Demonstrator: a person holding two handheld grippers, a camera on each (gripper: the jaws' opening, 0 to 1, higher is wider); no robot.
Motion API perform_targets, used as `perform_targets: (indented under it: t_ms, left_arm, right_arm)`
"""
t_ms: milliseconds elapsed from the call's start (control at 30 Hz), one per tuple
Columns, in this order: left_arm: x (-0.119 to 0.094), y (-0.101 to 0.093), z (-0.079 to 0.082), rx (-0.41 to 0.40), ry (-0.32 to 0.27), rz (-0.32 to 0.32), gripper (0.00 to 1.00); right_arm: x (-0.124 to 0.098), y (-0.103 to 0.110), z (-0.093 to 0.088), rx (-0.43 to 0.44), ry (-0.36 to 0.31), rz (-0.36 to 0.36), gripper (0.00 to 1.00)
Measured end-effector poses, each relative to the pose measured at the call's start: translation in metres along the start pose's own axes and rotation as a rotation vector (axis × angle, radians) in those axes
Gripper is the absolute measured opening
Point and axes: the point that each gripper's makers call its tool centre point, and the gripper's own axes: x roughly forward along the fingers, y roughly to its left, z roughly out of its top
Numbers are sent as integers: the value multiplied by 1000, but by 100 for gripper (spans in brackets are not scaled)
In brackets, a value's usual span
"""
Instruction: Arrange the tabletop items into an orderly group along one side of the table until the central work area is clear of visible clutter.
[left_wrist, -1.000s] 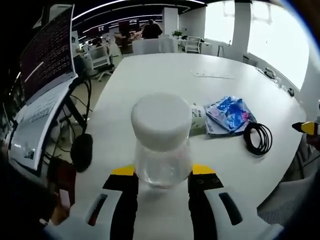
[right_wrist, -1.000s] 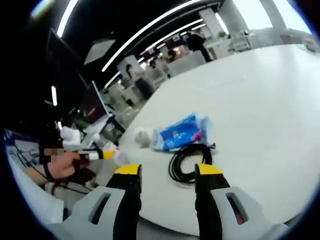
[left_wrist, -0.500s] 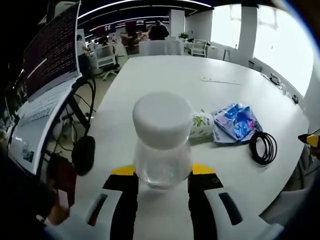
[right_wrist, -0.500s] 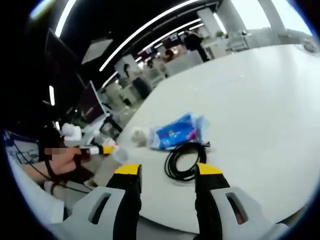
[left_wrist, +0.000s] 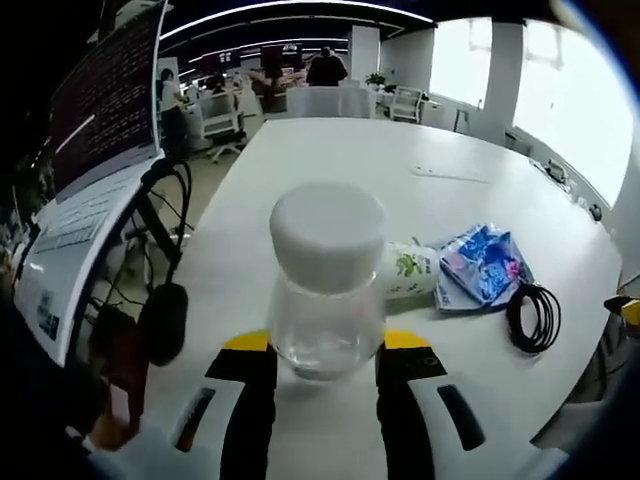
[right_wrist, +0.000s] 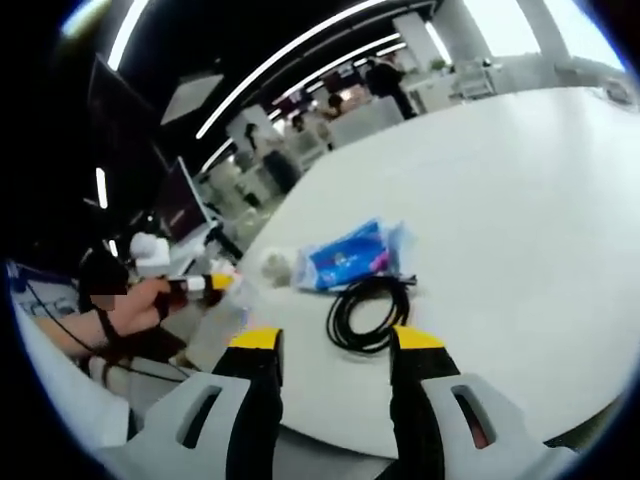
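White worktop (left_wrist: 330, 160): the packet (left_wrist: 485, 265), tube (left_wrist: 410, 272) and cable (left_wrist: 533, 318) already sit grouped near one edge. The left tongs (left_wrist: 325, 345) grip the jar (left_wrist: 325, 285) (capped, clear), not yet placed beside them. Right tongs (right_wrist: 335, 345) hang wide, empty.

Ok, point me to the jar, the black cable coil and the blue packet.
jar (left_wrist: 327, 235): left gripper view, on its white lid.
black cable coil (right_wrist: 343, 313): right gripper view, on the left arc of the loop.
blue packet (right_wrist: 345, 259): right gripper view, mid wrapper.
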Motion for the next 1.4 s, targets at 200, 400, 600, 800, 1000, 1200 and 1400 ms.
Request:
perform_targets:
  t_ms: [200,400,600,800,1000,1200,1400]
  left_arm:
    - [11,-1,12,-17,-15,0,38]
    - [20,-1,24,-38,-27,-2,38]
    - [25,1,32,-47,-33,3,38]
    - [31,4,38,-54,-37,8,38]
    - [38,7,44,-61,-36,14,38]
    - [43,9,49,-68,-38,19,38]
    - [48,11,54,-77,-42,24,38]
  right_arm:
    - [-2,-2,3,-1,-3,-7,41]
    - [-4,-5,2,-1,1,-14,41]
    - [-7,-4,1,-4,7,-19,41]
    - [-7,-4,1,-7,10,-19,41]
    - [-6,-2,3,-10,9,-18,41]
    - [-6,-3,2,-7,10,-18,41]
    - [-7,-2,1,-5,10,-19,41]
